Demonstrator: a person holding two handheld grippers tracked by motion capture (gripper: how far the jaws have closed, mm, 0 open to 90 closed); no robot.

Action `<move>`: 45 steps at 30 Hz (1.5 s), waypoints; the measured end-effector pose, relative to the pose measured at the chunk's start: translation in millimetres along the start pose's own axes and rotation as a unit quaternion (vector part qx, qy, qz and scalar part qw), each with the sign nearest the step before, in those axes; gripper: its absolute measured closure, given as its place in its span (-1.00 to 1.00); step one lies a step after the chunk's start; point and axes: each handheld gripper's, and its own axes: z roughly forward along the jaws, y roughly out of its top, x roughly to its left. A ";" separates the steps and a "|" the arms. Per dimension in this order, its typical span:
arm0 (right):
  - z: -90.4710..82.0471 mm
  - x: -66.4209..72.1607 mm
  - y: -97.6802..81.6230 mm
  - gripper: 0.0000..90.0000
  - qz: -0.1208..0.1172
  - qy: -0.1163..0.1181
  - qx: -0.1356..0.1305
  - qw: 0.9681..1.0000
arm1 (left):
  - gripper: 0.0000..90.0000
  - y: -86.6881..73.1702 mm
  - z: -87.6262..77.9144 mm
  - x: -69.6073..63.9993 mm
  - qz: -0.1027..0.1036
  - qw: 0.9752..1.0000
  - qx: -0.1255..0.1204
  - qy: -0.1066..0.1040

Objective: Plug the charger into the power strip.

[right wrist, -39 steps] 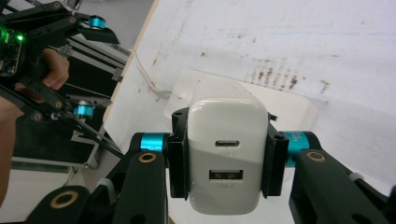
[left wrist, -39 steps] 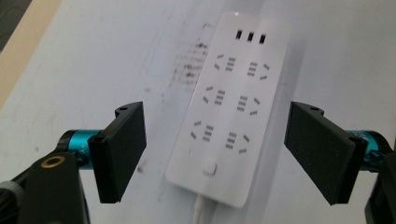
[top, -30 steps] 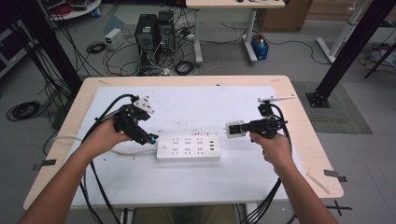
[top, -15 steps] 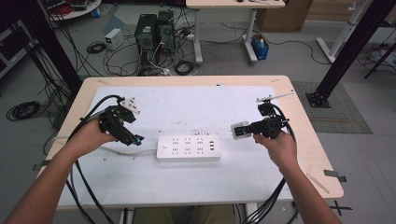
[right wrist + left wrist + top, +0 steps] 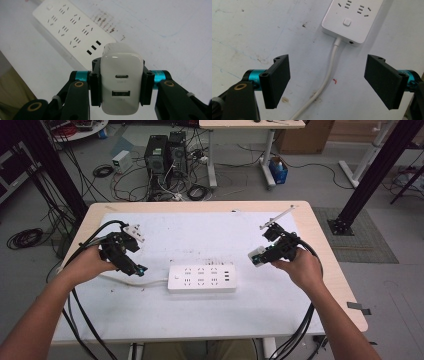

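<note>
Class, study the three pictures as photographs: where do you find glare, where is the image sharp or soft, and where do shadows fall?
Right gripper view: a glare spot on the glossy white charger, which is sharp, while the power strip behind looks softer and washed out. Left gripper view: even light, crisp jaws, the strip's cable casting a faint shadow. High view: soft overhead light, the table bright, the floor beyond dimmer.

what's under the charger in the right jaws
The white charger, clamped in the right gripper, hangs over the table beside the power strip. Its prong side and the table directly beneath are hidden.
</note>
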 end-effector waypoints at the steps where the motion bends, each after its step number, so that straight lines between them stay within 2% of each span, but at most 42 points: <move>1: 1.6 2.1 3.7 0.38 -0.015 -0.002 0.007 1.000 | -0.53 0.1 0.5 -0.1 0.002 1.000 0.003 0.001; 4: 4.6 6.9 14.0 0.38 -0.053 0.001 0.016 0.998 | -0.53 0.4 0.2 -1.2 0.006 1.000 0.007 -0.005; 6: 6.1 9.7 20.1 0.38 -0.086 0.006 0.018 0.996 | -0.53 1.1 -0.3 -1.3 0.015 1.000 0.015 -0.008; 7: 7.1 10.8 23.2 0.38 -0.097 0.005 0.021 0.995 | -0.53 1.1 0.7 -2.1 0.013 1.000 0.014 -0.009; 10: 10.7 14.1 33.2 0.38 -0.122 -0.003 0.037 0.992 | -0.53 1.8 1.6 -3.0 0.019 1.000 0.016 -0.009; 13: 15.0 17.3 43.0 0.38 -0.133 -0.013 0.052 0.990 | -0.53 2.0 1.7 -3.4 0.019 1.000 0.017 -0.010; 15: 19.1 20.3 48.1 0.38 -0.154 -0.022 0.065 0.986 | -0.53 2.7 1.4 -3.1 0.027 0.999 0.023 -0.006; 17: 23.7 23.7 52.2 0.38 -0.178 -0.025 0.070 0.981 | -0.53 3.2 1.9 -4.0 0.029 0.999 0.020 -0.007; 22: 37.6 33.9 58.2 0.38 -0.234 -0.017 0.085 0.968 | -0.53 3.2 3.6 -5.9 0.040 0.999 0.024 -0.006; 26: 52.7 43.4 62.5 0.38 -0.266 -0.006 0.101 0.959 | -0.53 0.8 5.7 -6.8 0.049 0.998 0.027 -0.012; 27: 56.6 46.4 63.6 0.38 -0.268 -0.005 0.104 0.958 | -0.53 -0.2 6.6 -6.9 0.052 0.998 0.026 -0.013; 30: 67.8 53.8 68.4 0.38 -0.289 0.009 0.119 0.950 | -0.53 -3.1 8.9 -7.3 0.051 0.998 0.027 -0.022; 32: 74.7 57.2 71.7 0.38 -0.298 0.017 0.127 0.946 | -0.53 -4.5 9.5 -7.5 0.053 0.998 0.027 -0.024; 39: 96.6 63.8 80.5 0.38 -0.317 0.040 0.149 0.936 | -0.53 -8.6 9.0 -6.9 0.057 0.998 0.020 -0.023; 40: 99.6 64.6 81.4 0.38 -0.323 0.042 0.150 0.934 | -0.53 -9.0 9.1 -6.5 0.059 0.998 0.019 -0.024; 44: 109.3 67.8 85.6 0.38 -0.332 0.043 0.159 0.929 | -0.53 -11.3 11.1 -5.2 0.054 0.998 0.017 -0.026; 45: 112.5 68.5 86.8 0.38 -0.338 0.042 0.163 0.926 | -0.53 -11.9 11.7 -5.0 0.054 0.998 0.016 -0.026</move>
